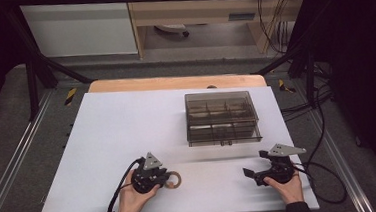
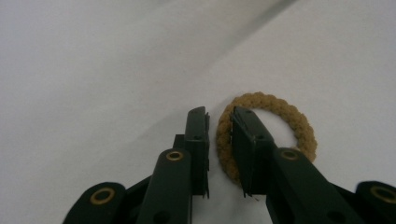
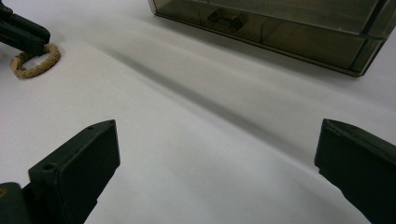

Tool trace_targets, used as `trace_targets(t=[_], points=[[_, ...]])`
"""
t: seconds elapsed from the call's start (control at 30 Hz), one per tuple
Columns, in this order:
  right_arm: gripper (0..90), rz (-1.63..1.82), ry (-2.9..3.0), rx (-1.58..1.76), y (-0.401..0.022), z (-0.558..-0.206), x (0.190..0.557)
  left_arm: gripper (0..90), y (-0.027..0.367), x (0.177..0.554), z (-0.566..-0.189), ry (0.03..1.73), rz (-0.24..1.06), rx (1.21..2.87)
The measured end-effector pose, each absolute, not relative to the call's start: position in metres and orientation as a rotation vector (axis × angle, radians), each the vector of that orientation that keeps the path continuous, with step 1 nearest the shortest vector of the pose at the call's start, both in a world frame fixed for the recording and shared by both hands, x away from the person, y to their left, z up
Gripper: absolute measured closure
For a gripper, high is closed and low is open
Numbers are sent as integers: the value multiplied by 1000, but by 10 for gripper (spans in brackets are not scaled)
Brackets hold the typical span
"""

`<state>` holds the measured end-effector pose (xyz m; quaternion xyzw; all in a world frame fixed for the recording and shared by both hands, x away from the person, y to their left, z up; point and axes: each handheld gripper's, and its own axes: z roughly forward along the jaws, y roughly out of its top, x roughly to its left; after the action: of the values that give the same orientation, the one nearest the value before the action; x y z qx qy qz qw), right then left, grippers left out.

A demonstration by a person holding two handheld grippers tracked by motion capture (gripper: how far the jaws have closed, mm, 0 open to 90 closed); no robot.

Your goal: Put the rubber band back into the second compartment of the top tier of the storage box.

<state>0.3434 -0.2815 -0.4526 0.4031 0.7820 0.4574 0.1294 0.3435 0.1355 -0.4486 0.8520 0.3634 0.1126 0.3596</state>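
Observation:
A tan braided rope ring lies flat on the white tabletop near its front edge. My left gripper lies low at the ring's left side. In the left gripper view the jaws of the left gripper stand close together, one outside the ring and one inside it, with the ring's near arc between them. A thin strip of table still shows between the outer jaw and the rope. My right gripper rests at the front right, and in its own view the right gripper is wide open over bare table. That view also holds the ring with the left gripper at the far left.
A smoky clear plastic compartment box with its lid shut stands at the back right of the table, its front latch facing me. Cables trail off the table's right side. A wooden edge runs behind the white surface.

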Motion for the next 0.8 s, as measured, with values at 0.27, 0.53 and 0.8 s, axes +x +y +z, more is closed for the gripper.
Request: trace_targets(t=[0.27, 0.53, 0.8], points=[[7, 1328, 2273, 1172, -281, -453, 343, 812, 134, 343, -449, 932, 298, 2203], [7, 1326, 2275, 1170, -282, -453, 344, 830, 135, 343, -449, 927, 296, 2201], [7, 1324, 2277, 1174, -281, -453, 343, 838, 138, 343, -445, 929, 287, 2180]])
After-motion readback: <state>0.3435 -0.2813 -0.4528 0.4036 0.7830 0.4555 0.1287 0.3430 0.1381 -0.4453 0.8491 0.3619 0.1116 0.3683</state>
